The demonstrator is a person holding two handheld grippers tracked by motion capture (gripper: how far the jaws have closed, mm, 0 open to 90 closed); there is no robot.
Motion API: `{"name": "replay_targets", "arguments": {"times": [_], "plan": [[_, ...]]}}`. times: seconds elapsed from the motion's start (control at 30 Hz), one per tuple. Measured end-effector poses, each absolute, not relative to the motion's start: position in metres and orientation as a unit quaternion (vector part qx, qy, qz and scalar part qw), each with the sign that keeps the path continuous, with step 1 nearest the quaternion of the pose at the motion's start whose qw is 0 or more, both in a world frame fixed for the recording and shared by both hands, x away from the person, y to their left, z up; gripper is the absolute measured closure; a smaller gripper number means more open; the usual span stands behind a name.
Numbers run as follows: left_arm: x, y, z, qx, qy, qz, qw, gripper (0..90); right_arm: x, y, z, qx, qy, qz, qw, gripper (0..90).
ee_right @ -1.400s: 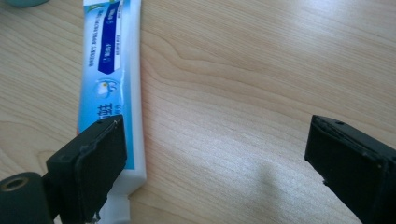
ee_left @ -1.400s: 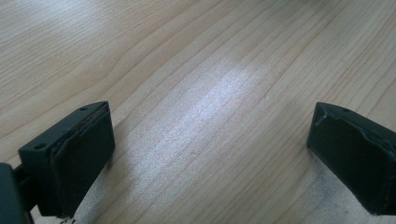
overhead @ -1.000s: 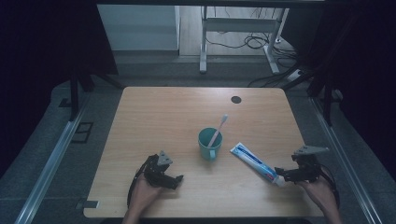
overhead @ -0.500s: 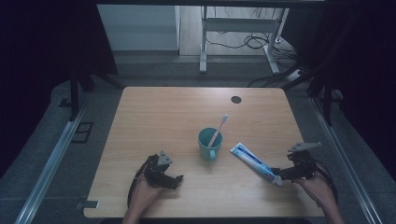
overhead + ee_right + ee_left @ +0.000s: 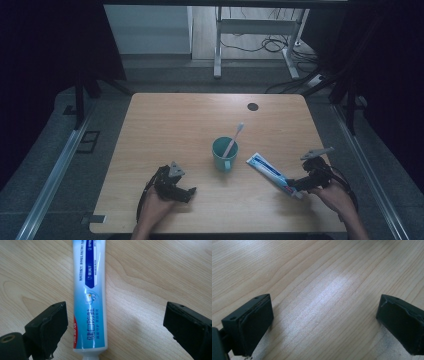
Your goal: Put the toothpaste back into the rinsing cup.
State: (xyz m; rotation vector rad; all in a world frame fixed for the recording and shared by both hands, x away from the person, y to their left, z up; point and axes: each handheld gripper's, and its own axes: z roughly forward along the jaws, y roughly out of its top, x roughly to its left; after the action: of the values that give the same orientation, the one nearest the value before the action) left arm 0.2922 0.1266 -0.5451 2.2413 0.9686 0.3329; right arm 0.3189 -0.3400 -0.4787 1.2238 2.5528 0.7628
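Left gripper (image 5: 190,190): black two-jaw tool held in a hand (image 5: 152,210), down-left of the teal ceramic mug (image 5: 223,156), near the front edge of the light wooden table (image 5: 165,120); jaws spread wide in the left gripper view (image 5: 322,322), nothing but bare wood grain between them.

Mug: upright near the table's middle, handle turned toward the front edge.

Toothbrush (image 5: 234,138): white plastic, standing in the mug, leaning up and right, head above the rim.

Toothpaste tube (image 5: 272,174): white and blue plastic, lying flat on the table just right of the mug, running diagonally from near the mug down-right; cap end farthest from the mug.

Right gripper (image 5: 295,186): black two-jaw tool held in a hand (image 5: 336,196), well right of the mug, at the tube's cap end; jaws wide apart in the right gripper view (image 5: 116,327), straddling the tube (image 5: 90,302), one jaw just beside the tube's edge, the other clear of it; tube not pinched.
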Motion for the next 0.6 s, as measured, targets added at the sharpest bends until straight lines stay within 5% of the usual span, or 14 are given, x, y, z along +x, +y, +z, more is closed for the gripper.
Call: {"name": "replay_targets", "arguments": {"times": [0.6], "plan": [[0.292,0.127,-0.545,0.858,0.371,0.127,0.331,1.0,0.332,-0.323,-0.475,0.405,0.884,0.219,0.078,6.5]]}}
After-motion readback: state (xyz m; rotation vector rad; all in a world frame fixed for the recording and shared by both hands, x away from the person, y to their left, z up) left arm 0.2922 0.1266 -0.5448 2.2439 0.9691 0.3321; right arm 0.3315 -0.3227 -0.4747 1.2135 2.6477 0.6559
